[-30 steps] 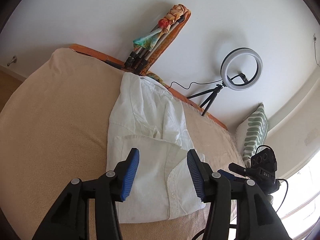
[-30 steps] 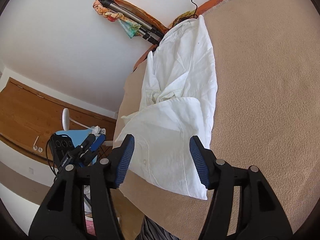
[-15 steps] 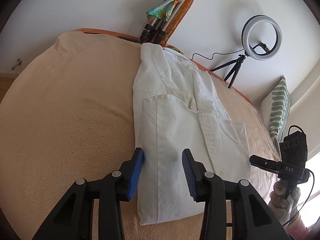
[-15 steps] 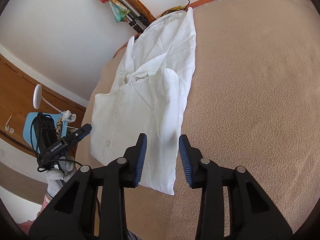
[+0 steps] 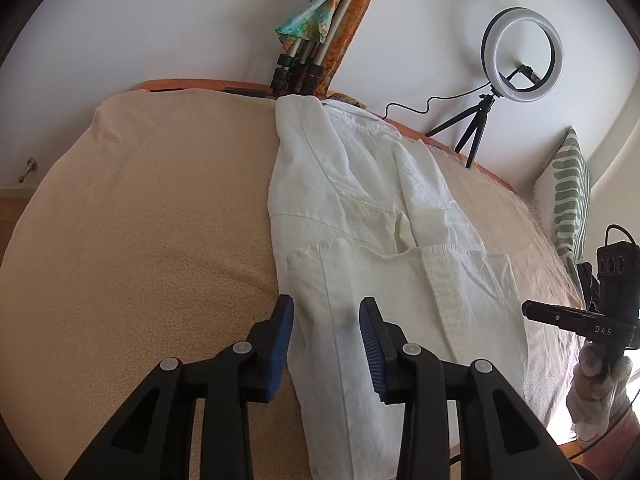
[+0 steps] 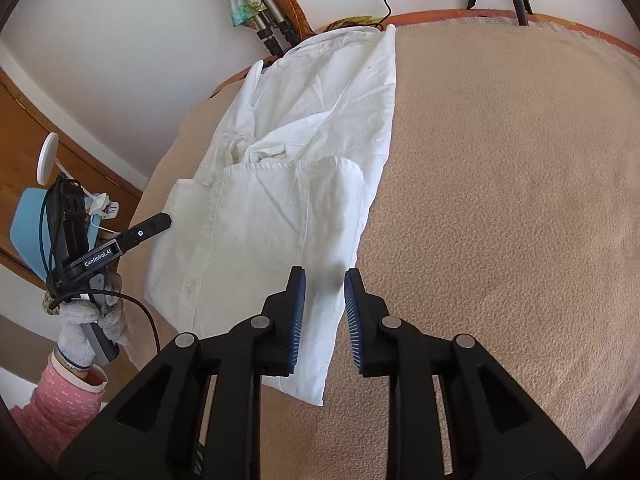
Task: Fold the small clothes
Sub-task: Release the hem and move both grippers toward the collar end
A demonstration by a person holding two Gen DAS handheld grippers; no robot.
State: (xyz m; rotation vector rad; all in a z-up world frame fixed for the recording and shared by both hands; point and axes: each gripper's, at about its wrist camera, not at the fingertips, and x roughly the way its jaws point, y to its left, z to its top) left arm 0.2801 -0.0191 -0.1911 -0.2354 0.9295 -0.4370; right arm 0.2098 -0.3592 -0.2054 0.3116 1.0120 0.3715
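Left gripper (image 5: 326, 320) straddles the left edge of the white shirt (image 5: 384, 240), jaws partly spread, pads not visibly pressing the cloth. Right gripper (image 6: 325, 294) straddles the shirt's right edge near the hem, jaws closing with fabric between them. Shirt lies partly folded on the beige blanket (image 6: 500, 200), collar toward the wall.

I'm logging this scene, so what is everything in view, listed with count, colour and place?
White cotton button shirt: one, white, partly folded on the bed.
Beige fleece blanket: one, beige, covering the bed.
Ring light on tripod: one, black and white, behind the bed.
Green-striped pillow: one, at the bed's far side.
Folded tripod with colourful scarf: one, against the wall.
Left tongs: black, blue pads, shirt edge between.
Right tongs: closing, shirt corner between.
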